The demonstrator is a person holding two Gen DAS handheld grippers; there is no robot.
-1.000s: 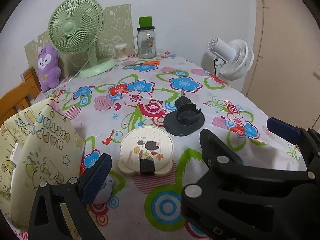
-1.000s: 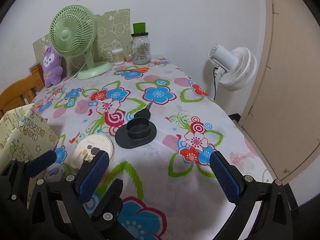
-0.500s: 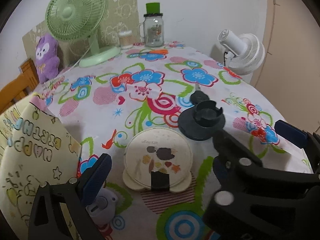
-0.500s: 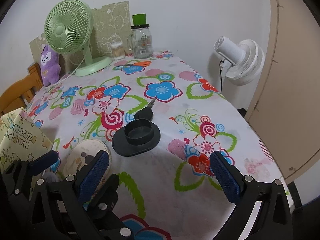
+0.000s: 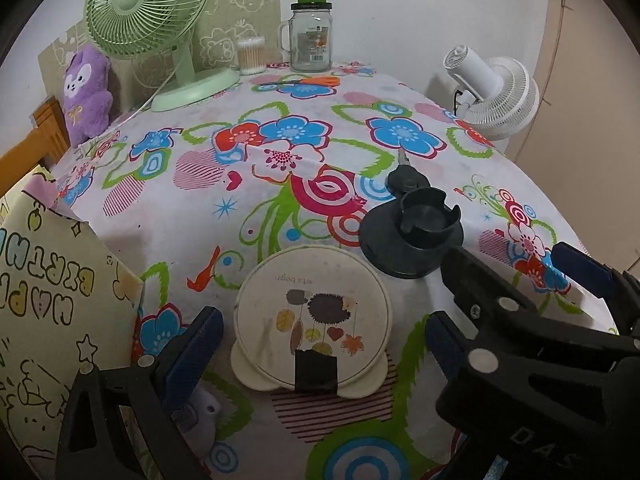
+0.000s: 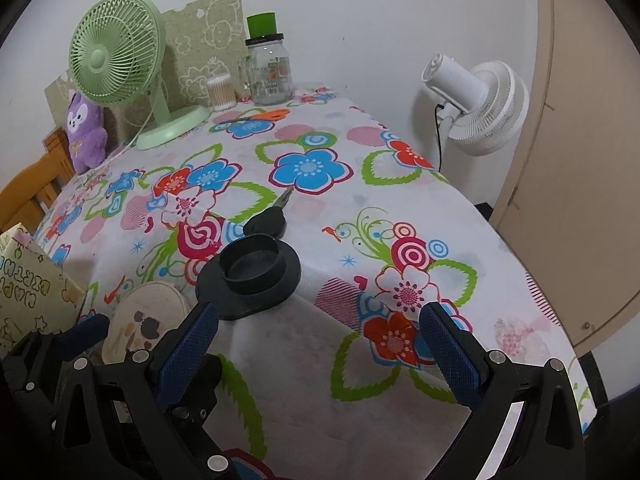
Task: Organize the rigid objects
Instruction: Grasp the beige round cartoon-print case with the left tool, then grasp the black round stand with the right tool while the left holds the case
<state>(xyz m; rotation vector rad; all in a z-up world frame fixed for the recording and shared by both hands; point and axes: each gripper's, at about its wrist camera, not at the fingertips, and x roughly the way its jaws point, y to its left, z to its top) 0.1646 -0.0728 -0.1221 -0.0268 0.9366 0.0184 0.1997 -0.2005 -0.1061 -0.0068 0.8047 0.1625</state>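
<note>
Approach: both grippers apart and empty, nothing picked yet.
Left gripper (image 5: 320, 344) frames the cream disc (image 5: 312, 318); black holder (image 5: 412, 236) at its 1 o'clock, key (image 5: 406, 178) touching behind. Right gripper (image 6: 318, 346) hovers; holder at 11 o'clock. Next, I judge: descend, pinch disc's rim.

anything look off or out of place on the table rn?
Two small oddities. The round cream case has a patch of black tape across its near edge, like a makeshift repair. A black key lies loose, touching the black round holder. Nothing spilled or tipped.
</note>
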